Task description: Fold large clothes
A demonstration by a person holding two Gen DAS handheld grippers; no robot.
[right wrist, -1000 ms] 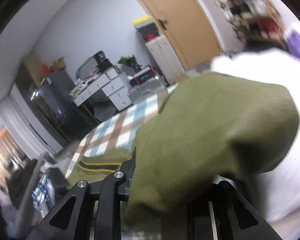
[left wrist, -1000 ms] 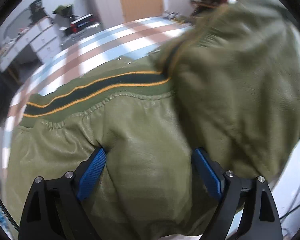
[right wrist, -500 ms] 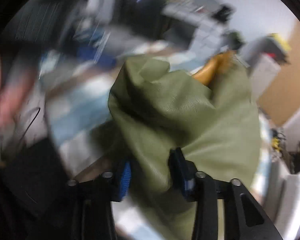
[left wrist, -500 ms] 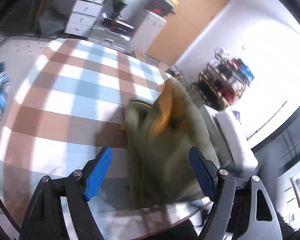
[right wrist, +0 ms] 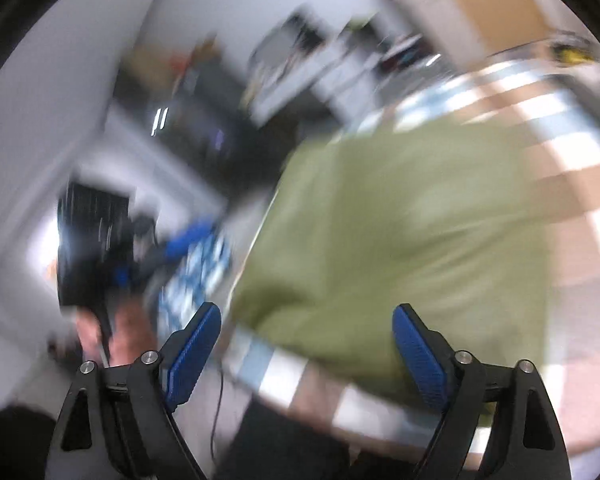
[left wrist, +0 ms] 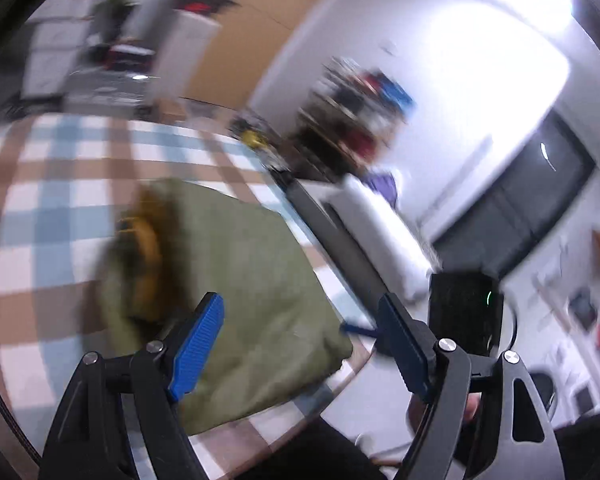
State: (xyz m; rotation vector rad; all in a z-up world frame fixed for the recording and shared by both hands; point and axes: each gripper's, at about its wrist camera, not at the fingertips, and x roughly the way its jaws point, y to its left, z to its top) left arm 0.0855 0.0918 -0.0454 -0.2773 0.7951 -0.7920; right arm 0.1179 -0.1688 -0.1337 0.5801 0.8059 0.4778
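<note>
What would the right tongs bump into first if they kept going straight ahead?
Most likely the folded green jacket lying on the checked tablecloth. It fills the view ahead of the right tongs, whose jaws are opening with nothing gripped. The picture is blurry, so depth is uncertain.

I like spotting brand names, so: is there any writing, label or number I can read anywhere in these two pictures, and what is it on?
None can be read.
Green jacket: no label or print shows.
Checked tablecloth: pattern only, no words.
Shelves and drawers in the background: too blurred to read anything.
</note>
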